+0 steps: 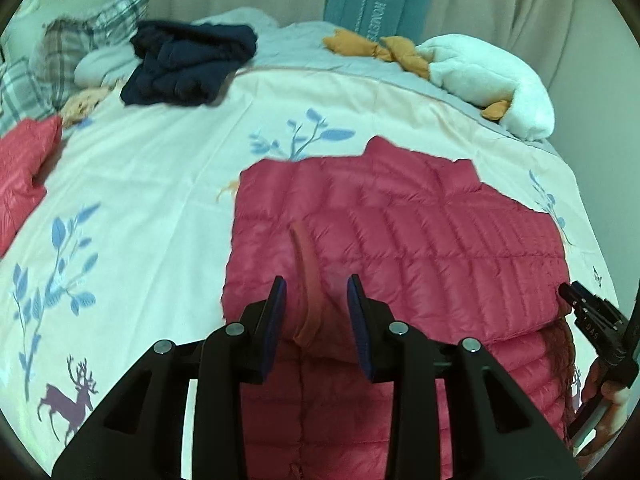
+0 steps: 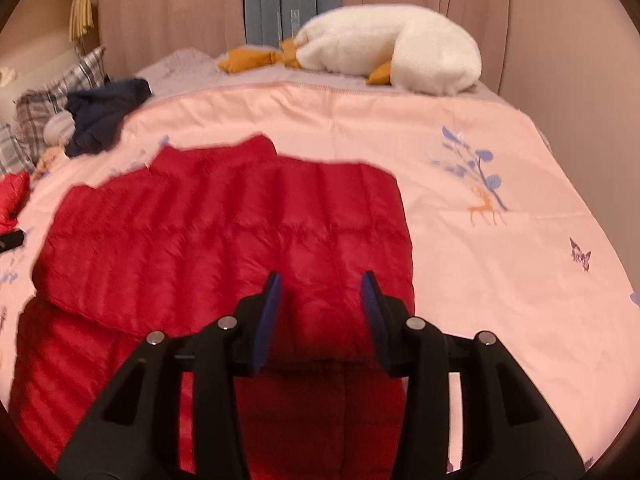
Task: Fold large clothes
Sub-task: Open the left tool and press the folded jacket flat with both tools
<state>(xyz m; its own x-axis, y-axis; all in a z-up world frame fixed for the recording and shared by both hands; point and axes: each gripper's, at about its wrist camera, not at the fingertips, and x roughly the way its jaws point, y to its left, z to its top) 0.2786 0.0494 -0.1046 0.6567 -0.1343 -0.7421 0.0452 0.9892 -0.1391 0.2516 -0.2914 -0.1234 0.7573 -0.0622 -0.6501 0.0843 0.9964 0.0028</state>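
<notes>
Right, the red quilted down jacket [image 1: 384, 232] lies flat on the pink leaf-and-deer printed bedspread [image 1: 140, 184], partly folded, one layer lapped over the lower body. Long axis runs away from both tools, collar at the far end. Left gripper [image 1: 316, 300] sits spread over the near-left part, a raised fabric ridge between its jaws, not pinched. Right gripper [image 2: 322, 300] is spread over the near-right part, nothing held. Both about equally near. Open bedspread on either side and beyond the collar; navy bundled garment [image 1: 188, 64] and white plush goose [image 1: 488, 76] well apart.
</notes>
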